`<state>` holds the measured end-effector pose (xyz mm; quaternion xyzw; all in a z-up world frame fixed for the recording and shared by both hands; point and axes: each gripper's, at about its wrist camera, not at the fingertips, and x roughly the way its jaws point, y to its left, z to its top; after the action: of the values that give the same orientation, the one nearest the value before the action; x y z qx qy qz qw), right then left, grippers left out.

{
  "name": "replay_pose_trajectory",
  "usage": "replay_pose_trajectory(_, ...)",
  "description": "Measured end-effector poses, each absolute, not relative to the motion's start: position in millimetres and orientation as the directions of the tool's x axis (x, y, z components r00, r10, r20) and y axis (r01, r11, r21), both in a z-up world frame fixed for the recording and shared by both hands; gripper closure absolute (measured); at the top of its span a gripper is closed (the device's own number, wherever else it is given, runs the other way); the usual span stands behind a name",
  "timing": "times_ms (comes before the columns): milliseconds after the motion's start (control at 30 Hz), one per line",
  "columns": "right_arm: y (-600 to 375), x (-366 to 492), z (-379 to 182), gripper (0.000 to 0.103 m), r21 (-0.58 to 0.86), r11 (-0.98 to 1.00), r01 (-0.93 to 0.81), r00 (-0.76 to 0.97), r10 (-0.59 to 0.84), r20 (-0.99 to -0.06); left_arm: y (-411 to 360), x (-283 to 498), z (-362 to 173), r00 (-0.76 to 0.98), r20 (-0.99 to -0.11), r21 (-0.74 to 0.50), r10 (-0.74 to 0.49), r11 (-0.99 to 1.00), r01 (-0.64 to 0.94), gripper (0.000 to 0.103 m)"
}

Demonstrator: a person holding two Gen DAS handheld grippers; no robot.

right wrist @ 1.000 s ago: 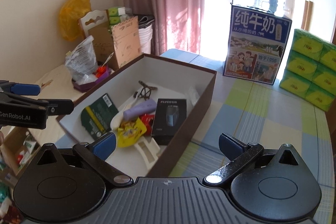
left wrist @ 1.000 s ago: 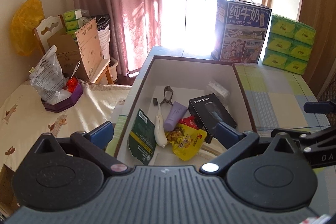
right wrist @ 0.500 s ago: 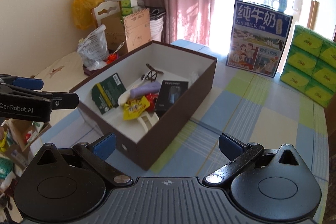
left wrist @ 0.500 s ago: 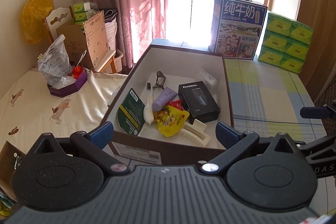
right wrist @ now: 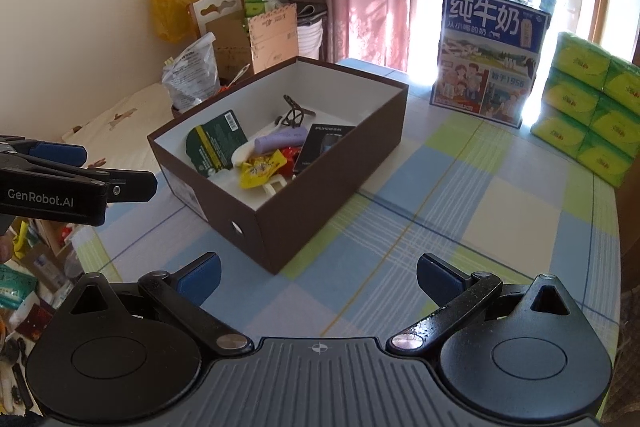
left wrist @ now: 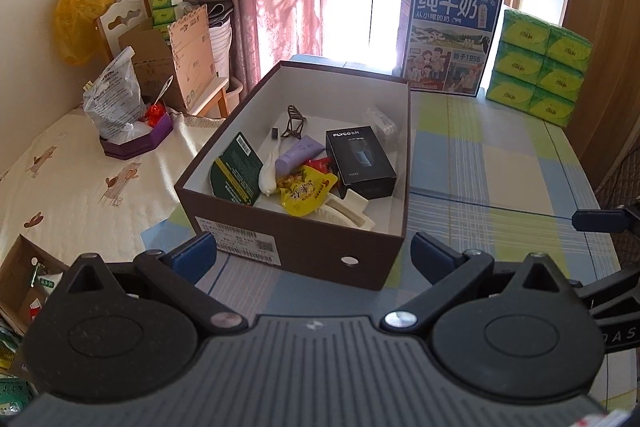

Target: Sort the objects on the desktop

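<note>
A brown cardboard box with a white inside stands on the checked tablecloth. It holds a black FLYCO box, a yellow snack pouch, a purple tube, a dark green packet, a white item, a dark hair clip and a cream plastic piece. My left gripper hangs open in front of the box's near wall, empty. My right gripper is open and empty, off the box's near right corner.
A blue milk carton and stacked green tissue packs stand at the table's far side. Left of the table are a cloth-covered surface, a purple tray with a plastic bag and cardboard boxes. Checked tablecloth lies bare right of the box.
Both grippers have pulled back from the box and risen. The box's near wall and label have come into the left wrist view. Both grippers stayed open.
</note>
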<state>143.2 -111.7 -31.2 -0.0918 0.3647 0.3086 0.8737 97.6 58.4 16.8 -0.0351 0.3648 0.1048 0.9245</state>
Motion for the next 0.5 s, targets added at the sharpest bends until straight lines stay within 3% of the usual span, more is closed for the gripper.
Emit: replay_pose_trajectory(500,-146,130,-40,0.002,0.07,0.771,-0.633,0.511,0.484,-0.711,19,76,11,0.69,-0.685,0.048,0.234,0.959,-0.278,0.001)
